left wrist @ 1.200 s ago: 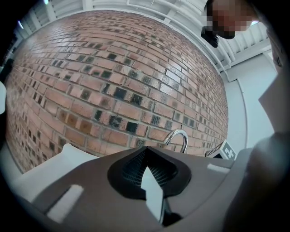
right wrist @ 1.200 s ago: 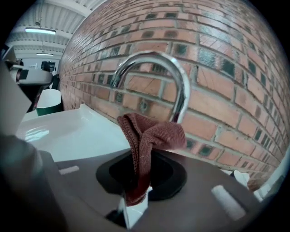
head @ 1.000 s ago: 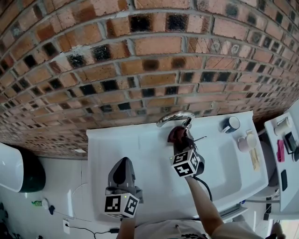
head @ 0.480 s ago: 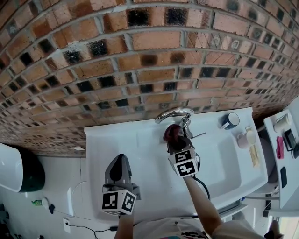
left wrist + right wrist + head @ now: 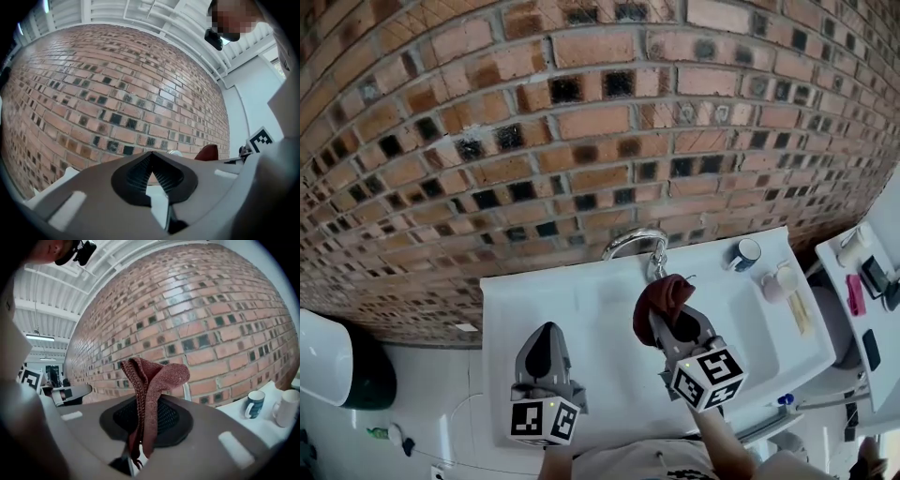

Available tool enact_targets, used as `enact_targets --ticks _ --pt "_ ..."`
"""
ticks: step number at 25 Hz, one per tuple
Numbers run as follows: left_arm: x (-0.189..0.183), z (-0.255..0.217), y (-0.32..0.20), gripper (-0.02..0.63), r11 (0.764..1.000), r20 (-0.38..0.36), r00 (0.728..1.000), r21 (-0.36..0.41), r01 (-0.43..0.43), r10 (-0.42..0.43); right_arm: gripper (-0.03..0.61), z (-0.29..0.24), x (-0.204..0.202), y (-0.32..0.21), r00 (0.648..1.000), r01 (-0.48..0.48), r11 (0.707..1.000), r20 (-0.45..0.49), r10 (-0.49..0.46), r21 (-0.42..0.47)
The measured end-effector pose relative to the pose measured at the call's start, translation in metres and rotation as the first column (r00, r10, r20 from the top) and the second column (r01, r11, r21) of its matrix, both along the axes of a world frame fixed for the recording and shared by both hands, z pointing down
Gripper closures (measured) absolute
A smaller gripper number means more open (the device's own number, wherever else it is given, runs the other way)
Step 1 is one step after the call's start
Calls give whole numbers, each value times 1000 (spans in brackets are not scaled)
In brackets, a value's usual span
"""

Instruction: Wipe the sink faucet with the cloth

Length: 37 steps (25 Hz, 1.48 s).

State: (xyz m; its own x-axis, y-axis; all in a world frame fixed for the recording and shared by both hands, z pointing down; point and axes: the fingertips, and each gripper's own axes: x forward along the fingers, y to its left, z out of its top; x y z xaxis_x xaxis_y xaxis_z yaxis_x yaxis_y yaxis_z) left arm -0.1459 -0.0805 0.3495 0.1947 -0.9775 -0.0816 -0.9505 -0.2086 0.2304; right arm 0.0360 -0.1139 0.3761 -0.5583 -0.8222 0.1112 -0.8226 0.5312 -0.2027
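brick wall (image 5: pixel 581 122) fills the backdrop, white sink worktop (image 5: pixel 572 309) below it, and we're looking steeply down. right hand-held gripper (image 5: pixel 673 317) is out over the basin, jaws clamped on the dark red cloth (image 5: pixel 662 294), and its own view shows it plainly: the knitted fabric is pinched between the pads and stands up in a folded bunch above the tips (image 5: pixel 145 413). just beyond that bunch sits the curved chrome faucet (image 5: pixel 635 241) at the back edge of the sink; cloth and spout are very close, but contact can't be called from here. off to this hand-held gripper's right, a dark mug (image 5: pixel 253 403) and a white mug (image 5: pixel 286 408) stand side by side on the worktop. left hand-held gripper (image 5: pixel 542 342) hangs nearer the person, well apart from the faucet, jaws closed tip to tip with nothing between them (image 5: pixel 151 161), pointing toward the wall.
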Motion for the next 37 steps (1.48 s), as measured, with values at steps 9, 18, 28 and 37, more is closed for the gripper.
enact_targets --ticks 9,18,28,37 --pt "35 -44 31 609 989 69 996 129 -71 63 528 -48 6 60 999 4 990 43 -11 144" --pt "32 -48 45 610 990 66 997 138 -42 33 529 -54 16 77 999 3 987 38 -9 158" --pt "35 -51 44 611 986 59 998 163 -29 19 529 -63 27 73 999 -6 982 45 -2 189" --pt "40 -47 33 611 988 54 998 150 -37 29 529 -52 26 62 1000 2 986 23 -6 166"
